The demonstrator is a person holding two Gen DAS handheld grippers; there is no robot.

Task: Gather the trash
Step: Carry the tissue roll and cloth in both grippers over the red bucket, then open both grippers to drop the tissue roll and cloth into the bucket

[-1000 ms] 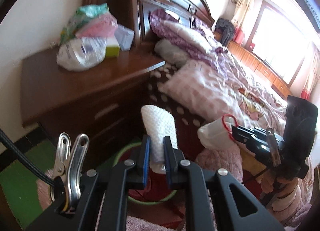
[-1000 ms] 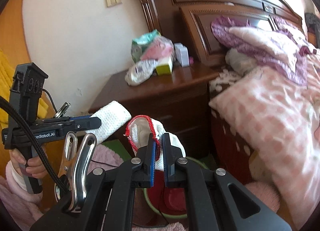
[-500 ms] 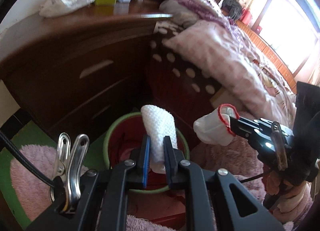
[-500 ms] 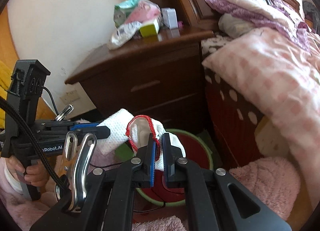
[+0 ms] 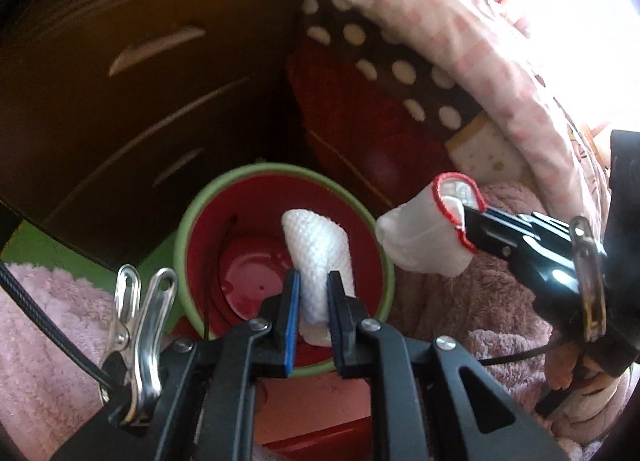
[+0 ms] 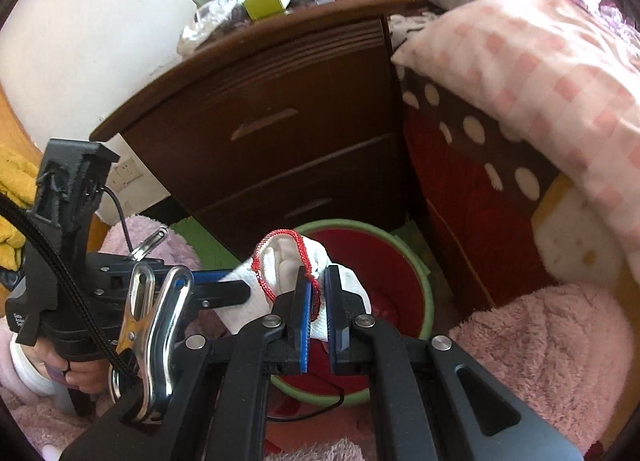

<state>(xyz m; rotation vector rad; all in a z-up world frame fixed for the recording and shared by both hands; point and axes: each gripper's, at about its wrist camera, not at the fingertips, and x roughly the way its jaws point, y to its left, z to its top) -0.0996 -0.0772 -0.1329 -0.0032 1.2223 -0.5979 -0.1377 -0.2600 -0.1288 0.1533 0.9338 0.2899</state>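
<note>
The left gripper (image 5: 314, 301) is clamped on a white waffle-textured wad (image 5: 320, 249), perhaps a folded paper towel, which stands up between its blue pads over the mouth of the bin (image 5: 182, 237), a round bucket with a green rim and red inside. The right gripper (image 6: 319, 303) pinches a white knitted glove with a red-stitched cuff (image 6: 288, 257), crumpled and bulging, held just above the bin's near edge. The bin sits on the floor before a dark wooden nightstand (image 6: 280, 101).

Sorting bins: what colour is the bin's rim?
Green rim, red inside; clearest in the left wrist view.
</note>
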